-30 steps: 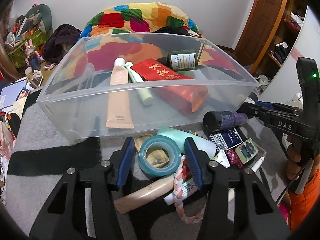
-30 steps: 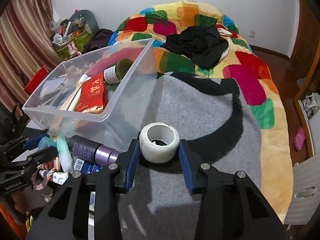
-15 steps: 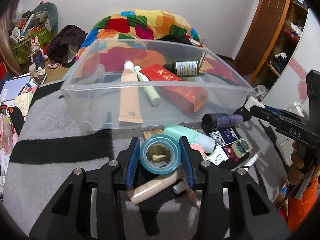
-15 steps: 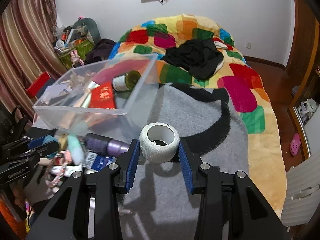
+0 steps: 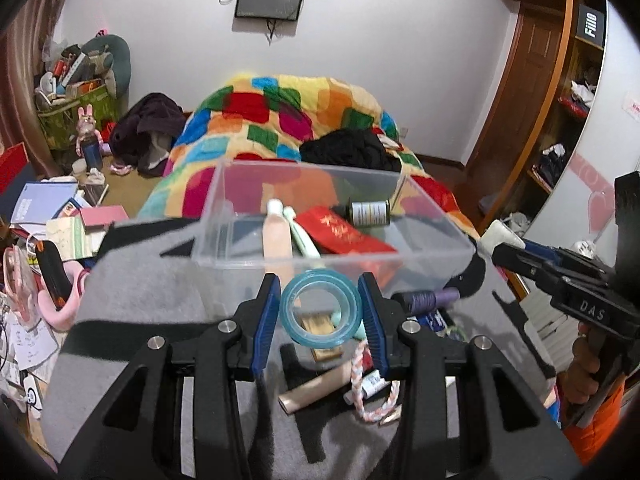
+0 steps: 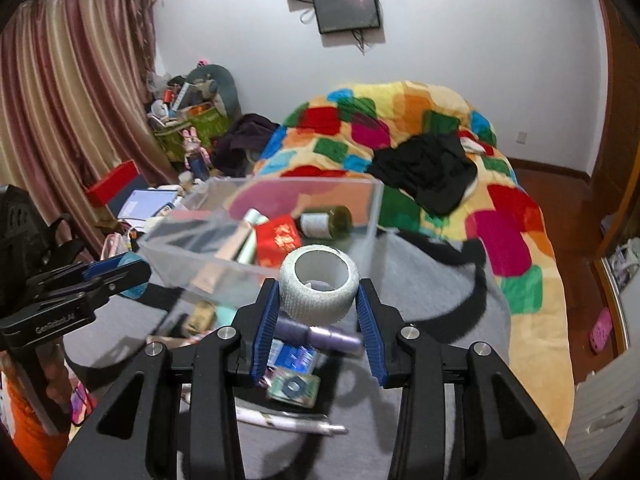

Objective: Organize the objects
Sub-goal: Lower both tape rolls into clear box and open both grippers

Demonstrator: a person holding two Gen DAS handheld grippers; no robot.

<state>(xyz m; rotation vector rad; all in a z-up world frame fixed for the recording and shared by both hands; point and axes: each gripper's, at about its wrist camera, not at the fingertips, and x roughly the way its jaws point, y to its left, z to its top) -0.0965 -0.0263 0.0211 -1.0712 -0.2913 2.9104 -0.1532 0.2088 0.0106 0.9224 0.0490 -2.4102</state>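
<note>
My left gripper (image 5: 319, 312) is shut on a blue tape roll (image 5: 319, 309) and holds it in the air in front of the clear plastic bin (image 5: 304, 259). My right gripper (image 6: 319, 303) is shut on a white bandage roll (image 6: 319, 290) and holds it up near the bin's (image 6: 200, 260) front right side. The bin holds a beige tube (image 5: 276, 232), a red packet (image 5: 346, 234) and a dark green bottle (image 5: 368, 212). Each gripper shows in the other's view, the right one in the left wrist view (image 5: 504, 246) and the left one in the right wrist view (image 6: 120, 270).
Loose items lie on the grey blanket (image 5: 152, 280) below the grippers: a purple bottle (image 5: 426, 300), a beige tube (image 5: 316, 390), a braided cord (image 5: 368, 400), a pen (image 6: 288, 424) and a small packet (image 6: 294, 388). A colourful quilt (image 6: 440, 112) covers the bed beyond. Clutter lies at the left.
Both grippers have risen with their rolls, away from the blanket. The left gripper closed onto the blue tape roll and lifted it off the pile. The bin now looks lower and farther off.
</note>
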